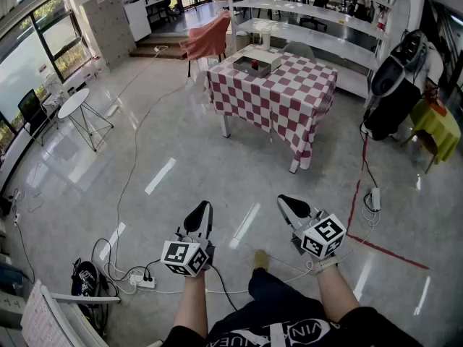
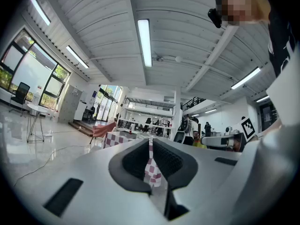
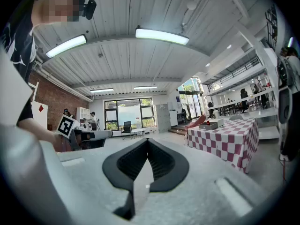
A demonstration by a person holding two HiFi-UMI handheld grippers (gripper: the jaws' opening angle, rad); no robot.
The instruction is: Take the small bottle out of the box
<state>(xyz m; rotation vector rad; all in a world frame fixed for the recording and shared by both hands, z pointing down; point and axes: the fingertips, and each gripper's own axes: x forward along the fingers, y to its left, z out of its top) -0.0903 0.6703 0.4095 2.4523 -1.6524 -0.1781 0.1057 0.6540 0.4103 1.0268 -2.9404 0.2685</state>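
On the checked table (image 1: 289, 100) across the room, the red-capped small bottle (image 1: 254, 64) stands in the grey box (image 1: 266, 69), well apart from both grippers. Left gripper (image 1: 205, 208) and right gripper (image 1: 285, 201): jaws pressed together, empty. Risks: unopened jaws could topple the bottle; the power strip (image 1: 144, 282) and floor cables could trip the approach.

cloth (image 1: 296, 85): was red-and-white checked
box (image 1: 269, 65): was grey
bottle (image 1: 254, 64): showed red
floor (image 1: 181, 143): was pale grey
tape (image 1: 383, 249): was red
drape (image 1: 207, 38): was salmon

Left tongs (image 2: 151, 140) closed, checkered table (image 2: 113, 139) ahead
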